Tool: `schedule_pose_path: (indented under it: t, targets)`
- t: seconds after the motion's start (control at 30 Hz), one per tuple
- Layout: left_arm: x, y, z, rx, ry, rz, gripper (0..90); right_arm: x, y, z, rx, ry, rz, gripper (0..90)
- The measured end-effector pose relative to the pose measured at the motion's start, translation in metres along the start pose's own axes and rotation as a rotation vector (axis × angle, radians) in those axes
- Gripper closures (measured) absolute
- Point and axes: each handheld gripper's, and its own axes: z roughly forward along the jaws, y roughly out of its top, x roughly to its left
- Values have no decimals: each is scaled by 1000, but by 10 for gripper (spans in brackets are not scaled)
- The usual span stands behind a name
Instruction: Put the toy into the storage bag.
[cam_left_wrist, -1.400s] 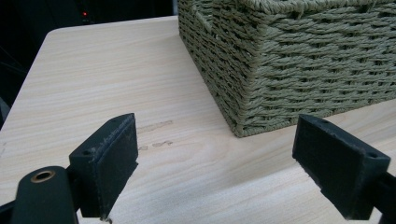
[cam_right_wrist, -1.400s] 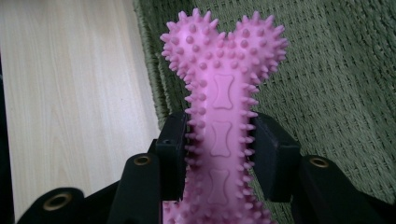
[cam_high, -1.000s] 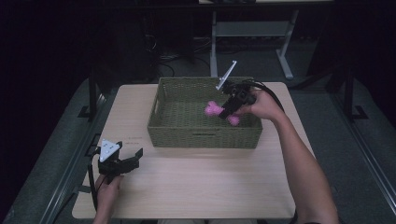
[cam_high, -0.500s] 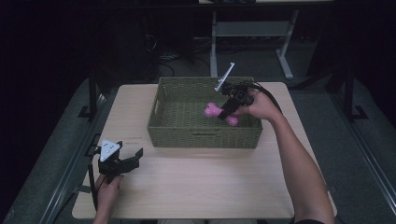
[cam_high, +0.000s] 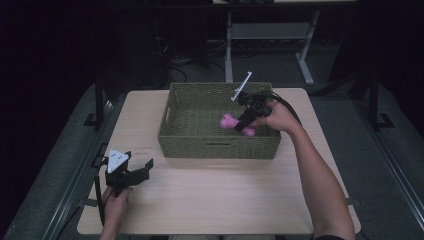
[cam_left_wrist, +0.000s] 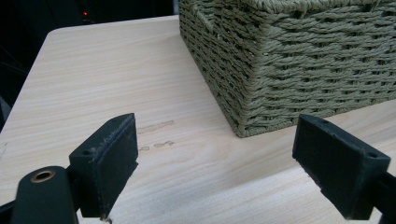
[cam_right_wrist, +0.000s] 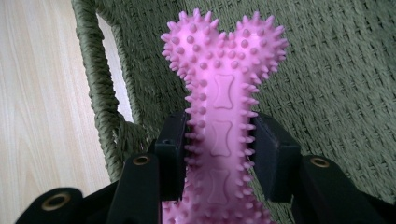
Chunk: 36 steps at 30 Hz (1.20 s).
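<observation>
Spanning the centre of the high view, a pale wooden table (cam_high: 220, 200) carries a green woven basket (cam_high: 220, 145) in the upper middle of the frame. A person's right arm reaches in from the lower right, and the right gripper (cam_high: 244, 122) hangs inside the basket's right half, its jaws clenched on the shaft of a pink spiked bone-shaped toy (cam_high: 235, 124). In the right gripper view the toy (cam_right_wrist: 223, 107) stands at the centre of the frame, with the basket's wall (cam_right_wrist: 100, 93) at the left and its woven floor behind. Whether the toy already touches that floor is hard to tell from these angles. At the lower left of the high view the left gripper (cam_high: 137, 172) rests near the table's edge, jaws released and holding nothing; its own view shows the basket's corner (cam_left_wrist: 243, 100) at upper right. To finish well, the toy looks best lowered until it settles on the weave, clear of the walls, before the jaws part and lift straight out.
</observation>
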Motion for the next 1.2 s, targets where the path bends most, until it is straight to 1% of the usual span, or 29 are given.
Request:
schedule_pose_path:
  t: [0.1,0.47,0.57,0.63,1.03,1.2]
  targets:
    - [0,0,0,2,1,2,137,0,-1,1,-3,3,-3,576]
    - [0,0,0,0,0,5,137,-2,-9,7,1,14,12,576]
    - [0,0,0,0,1,4,137,-3,-12,8,-6,20,20,576]
    - [0,0,1,1,1,7,137,-3,-13,8,1,16,21,575]
    - [0,0,1,0,0,5,137,-3,-11,16,14,27,25,574]
    - [-1,0,1,4,1,7,137,-2,-8,18,-6,34,23,574]
